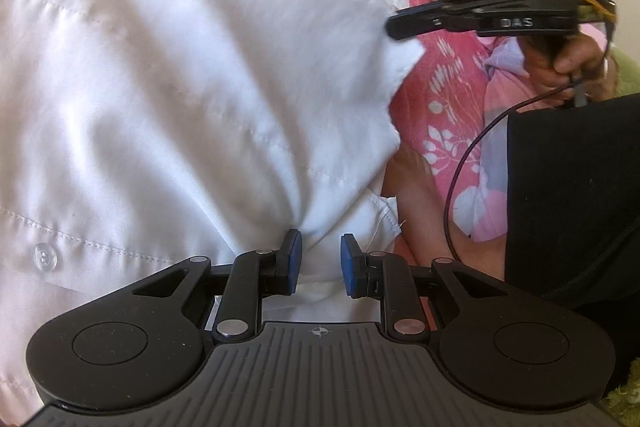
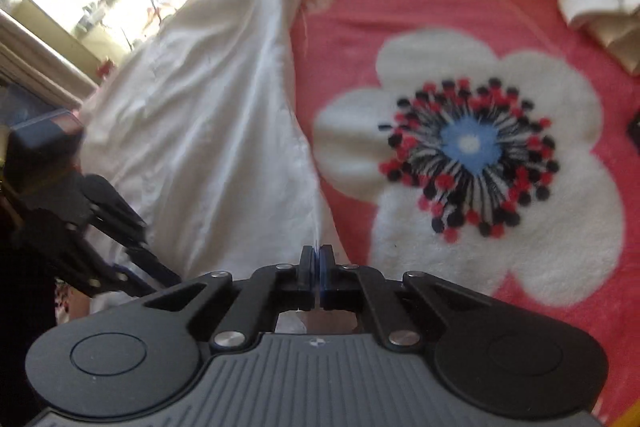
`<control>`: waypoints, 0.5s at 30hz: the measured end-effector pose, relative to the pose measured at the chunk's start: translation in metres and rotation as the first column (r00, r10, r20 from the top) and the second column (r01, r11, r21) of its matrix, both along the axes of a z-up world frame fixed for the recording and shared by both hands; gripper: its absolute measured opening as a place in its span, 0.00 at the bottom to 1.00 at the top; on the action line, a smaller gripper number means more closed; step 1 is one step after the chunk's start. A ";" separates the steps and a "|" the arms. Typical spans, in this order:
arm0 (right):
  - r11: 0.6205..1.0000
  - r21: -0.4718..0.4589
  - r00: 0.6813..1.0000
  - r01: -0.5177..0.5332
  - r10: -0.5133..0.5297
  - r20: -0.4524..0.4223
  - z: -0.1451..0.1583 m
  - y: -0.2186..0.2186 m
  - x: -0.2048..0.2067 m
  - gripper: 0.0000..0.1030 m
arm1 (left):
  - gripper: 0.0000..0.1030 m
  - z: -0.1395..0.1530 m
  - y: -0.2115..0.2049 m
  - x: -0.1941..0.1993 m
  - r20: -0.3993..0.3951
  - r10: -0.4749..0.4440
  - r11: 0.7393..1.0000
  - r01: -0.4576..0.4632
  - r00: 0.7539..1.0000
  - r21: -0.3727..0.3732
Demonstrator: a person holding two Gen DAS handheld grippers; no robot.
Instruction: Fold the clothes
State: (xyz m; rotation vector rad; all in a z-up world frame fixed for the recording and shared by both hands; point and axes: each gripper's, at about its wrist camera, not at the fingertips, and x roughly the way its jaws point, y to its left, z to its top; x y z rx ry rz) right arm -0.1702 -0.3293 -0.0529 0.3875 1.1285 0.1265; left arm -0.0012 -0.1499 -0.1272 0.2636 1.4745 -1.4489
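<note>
While left gripper (image 1: 320, 263) gapes, right gripper (image 2: 317, 277) pinches shirt (image 2: 208, 131)

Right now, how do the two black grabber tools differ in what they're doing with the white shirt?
The right gripper has its blue pads pressed together, pinching a thin edge of the white shirt; the left gripper stands open, with shirt cloth bunched in the gap between its pads. The right one looks over the pink flowered blanket; the left one's view is mostly shirt. Both look the same build.
</note>
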 end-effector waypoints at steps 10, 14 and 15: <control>0.982 -0.032 0.981 0.188 -0.189 -0.034 -0.020 -0.028 -0.011 0.03 | 0.20 0.003 0.000 0.002 0.013 0.003 1.000 -0.003 1.000 -0.002; 0.965 -0.088 0.967 0.248 -0.252 -0.028 -0.021 -0.036 -0.016 0.07 | 0.26 0.015 0.002 -0.002 0.079 0.013 0.999 -0.010 0.997 -0.036; 0.960 -0.099 0.965 0.261 -0.264 -0.011 -0.017 -0.037 -0.018 0.07 | 0.27 0.018 0.003 -0.002 0.095 0.020 0.999 -0.015 0.995 -0.050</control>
